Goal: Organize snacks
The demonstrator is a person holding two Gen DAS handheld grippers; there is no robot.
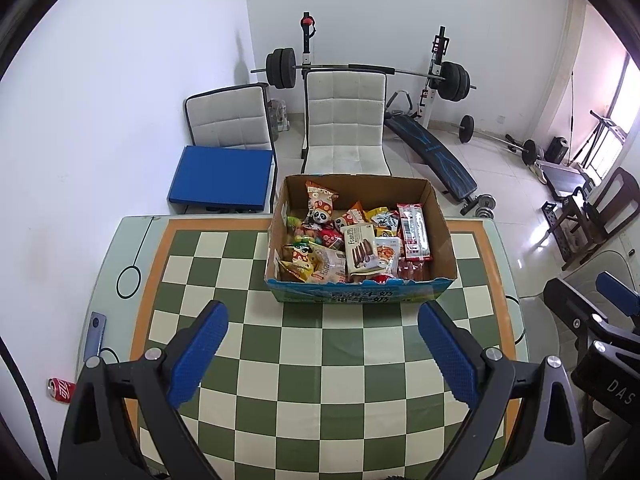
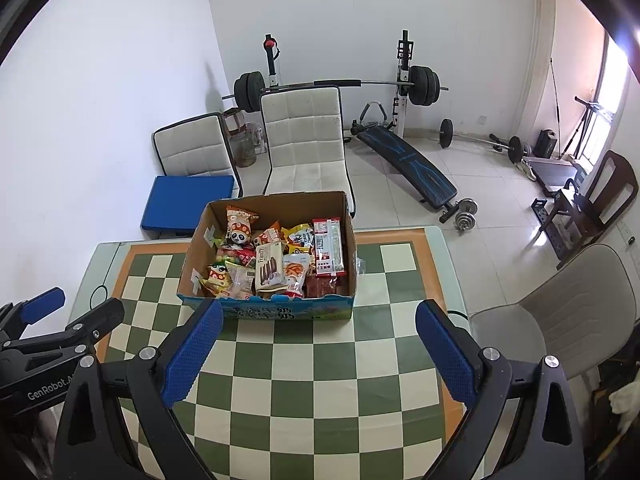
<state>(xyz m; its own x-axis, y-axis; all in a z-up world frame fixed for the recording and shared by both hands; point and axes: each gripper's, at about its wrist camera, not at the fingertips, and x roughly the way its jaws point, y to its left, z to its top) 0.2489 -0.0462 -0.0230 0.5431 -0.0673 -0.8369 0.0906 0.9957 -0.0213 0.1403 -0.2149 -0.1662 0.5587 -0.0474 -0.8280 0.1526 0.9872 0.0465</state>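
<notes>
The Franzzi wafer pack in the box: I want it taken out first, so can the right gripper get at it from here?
Probably yes. The Franzzi wafer pack lies on top of the other snacks in the open-topped cardboard box, and the right gripper, jaws wide and empty, faces it across bare checkered table.

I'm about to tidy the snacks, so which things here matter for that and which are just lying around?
For the job: cardboard box, snack packets inside it.

Lying about: soda can, phone, blue cushion, white chairs, weight bench.

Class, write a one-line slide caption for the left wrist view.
Open left gripper hovers over a checkered table, facing a cardboard box full of snacks.
</notes>
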